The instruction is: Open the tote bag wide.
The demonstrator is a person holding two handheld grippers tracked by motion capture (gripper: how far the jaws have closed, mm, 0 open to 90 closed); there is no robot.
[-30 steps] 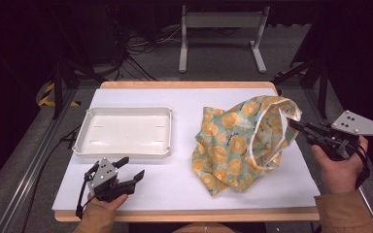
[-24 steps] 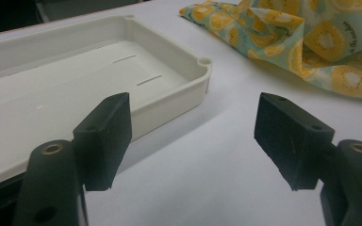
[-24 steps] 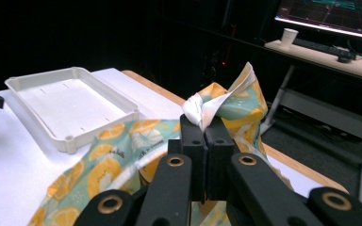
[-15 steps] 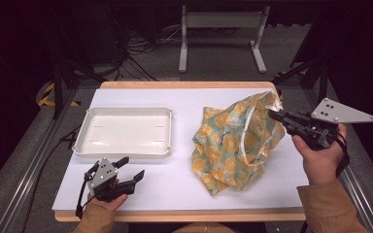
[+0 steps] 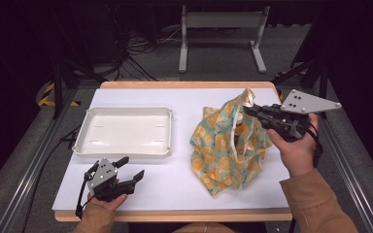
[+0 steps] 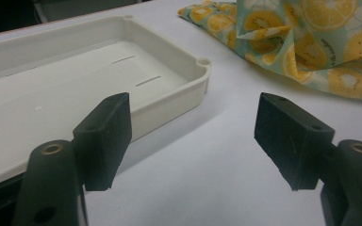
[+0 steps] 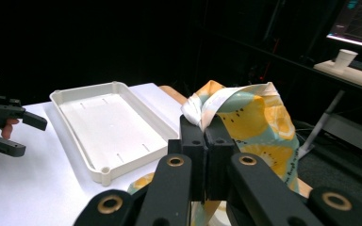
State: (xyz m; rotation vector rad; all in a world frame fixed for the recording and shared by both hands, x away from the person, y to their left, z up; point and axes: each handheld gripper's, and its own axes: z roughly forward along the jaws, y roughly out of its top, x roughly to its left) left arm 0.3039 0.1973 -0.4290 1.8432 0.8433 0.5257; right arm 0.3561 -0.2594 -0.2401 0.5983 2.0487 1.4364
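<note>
Here the right gripper (image 5: 250,110) has its jaws pressed together on the white-edged rim of the fruit-print cloth bag (image 5: 223,145), pinching the fabric near the top. In the right gripper view the two black jaws meet with the folded hem of the bag (image 7: 245,113) coming out just above them. The pinched part is lifted, and the rest of the bag hangs down and lies crumpled on the right half of the white tabletop (image 5: 175,179). The lower folds of the bag lie near the front edge of the tabletop, and its right side is near the right edge, under the person's right hand (image 5: 294,148).

The left gripper (image 5: 128,170) rests low at the front left of the tabletop, near the front edge, with its jaws spread and nothing between them. In the left gripper view only bare white surface lies between the two jaws, with the near corner of the white tray (image 6: 169,89) just behind them and a fold of the bag (image 6: 311,42) further back on the right.

The tray (image 5: 167,133) stands on the left half of the tabletop, and its left rim is near the left edge. Between the right rim of the tray and the bag there is a free strip of tabletop. The bare surface between the left gripper and the bag is wider.
</note>
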